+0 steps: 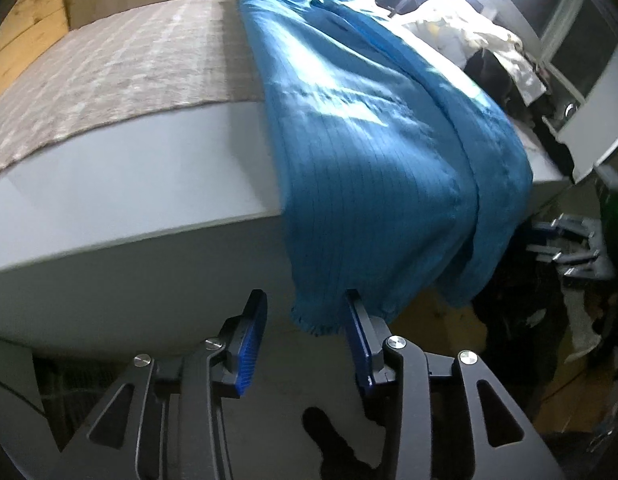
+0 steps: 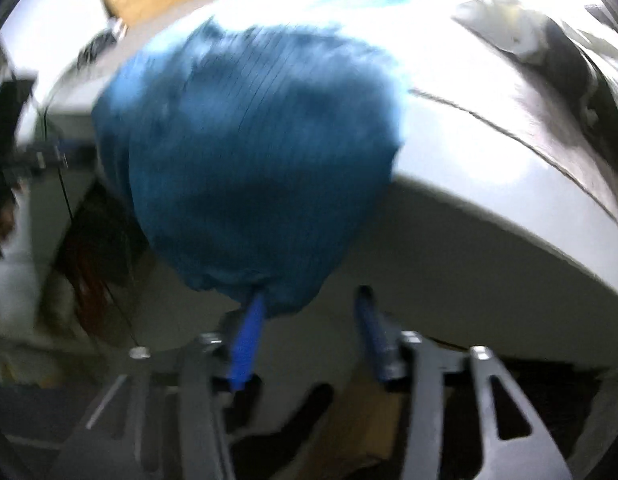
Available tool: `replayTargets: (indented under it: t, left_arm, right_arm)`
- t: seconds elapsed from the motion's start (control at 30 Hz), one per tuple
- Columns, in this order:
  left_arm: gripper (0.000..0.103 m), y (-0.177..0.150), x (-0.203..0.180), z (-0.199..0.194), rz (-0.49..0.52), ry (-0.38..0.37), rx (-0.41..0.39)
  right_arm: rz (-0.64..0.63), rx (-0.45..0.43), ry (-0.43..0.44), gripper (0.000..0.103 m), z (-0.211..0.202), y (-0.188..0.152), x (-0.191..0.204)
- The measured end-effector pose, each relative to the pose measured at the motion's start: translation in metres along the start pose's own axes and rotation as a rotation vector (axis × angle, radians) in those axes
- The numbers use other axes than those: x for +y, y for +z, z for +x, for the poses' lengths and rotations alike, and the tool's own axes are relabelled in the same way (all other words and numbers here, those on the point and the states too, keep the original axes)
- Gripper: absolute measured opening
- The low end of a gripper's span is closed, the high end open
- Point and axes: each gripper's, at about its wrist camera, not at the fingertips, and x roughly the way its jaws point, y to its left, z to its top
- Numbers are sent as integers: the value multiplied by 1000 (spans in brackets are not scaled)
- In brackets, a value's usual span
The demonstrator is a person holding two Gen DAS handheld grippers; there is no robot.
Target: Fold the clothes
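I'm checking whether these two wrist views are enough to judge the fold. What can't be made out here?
- Blue garment, left wrist view: its far end is lost in window glare; what kind of garment it is stays unclear.
- Right gripper, right wrist view: motion blur hides whether the hem touches its fingers.
- Table, both views: its edges are cut off.
- Clothes pile, left wrist view: too small and overexposed to sort.

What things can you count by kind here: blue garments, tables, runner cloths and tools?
Blue garment: 1
White table: 1
Beige runner cloth: 1
Tools: 2, left tool and right tool
Total: 5
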Motion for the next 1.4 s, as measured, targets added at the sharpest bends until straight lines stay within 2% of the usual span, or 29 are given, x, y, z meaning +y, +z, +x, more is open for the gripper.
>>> replayTargets:
  t: [0.17, 0.3, 0.4, 0.5, 0.57, 0.6, 0.63, 0.8, 0.97, 1.1, 1.2, 1.33, 1.4]
  left_arm:
    - [44, 6, 0, 5, 21, 5, -15]
    - [45, 7, 2, 9, 15, -27, 8]
    - [45, 5, -3, 11, 28, -53, 18]
    - [38, 2, -5, 17, 25, -84, 34]
    - [8, 1, -4, 23, 18, -108, 54]
    - [6, 1, -4, 23, 13, -121, 58]
    - [2, 1, -5, 21, 9, -137, 56]
    - [1, 0, -6, -4, -32, -218, 54]
    - [1, 21, -2, -52, -59, -275, 28]
    - [1, 53, -9, -93, -63, -306, -6]
    - [1, 106, -6, -100, -97, -344, -37]
    - [1, 177, 11, -107, -97, -319, -68]
    - [2, 219, 21, -90, -101, -289, -52]
  right_arm:
    - [-23, -13, 8, 51, 14, 15, 6]
    - [-96, -19, -8, 51, 19, 10, 25]
    - [-90, -2, 28, 51, 30, 14, 27]
    - [-71, 17, 74, 50, 38, 18, 22]
    - [-52, 21, 106, 29, 41, 21, 17]
    - [-44, 26, 125, 11, 40, 22, 15]
    - [-38, 31, 149, 8, 39, 22, 12]
    - [-54, 57, 209, 4, 17, 21, 8]
    - [-29, -8, 282, 3, -52, 25, 0]
    - [-1, -127, 330, 3, -112, 55, -16]
    - [24, -204, 346, 3, -141, 92, -36]
    - [52, -261, 386, 3, -139, 149, -45]
    - [54, -260, 372, 3, -125, 180, -42]
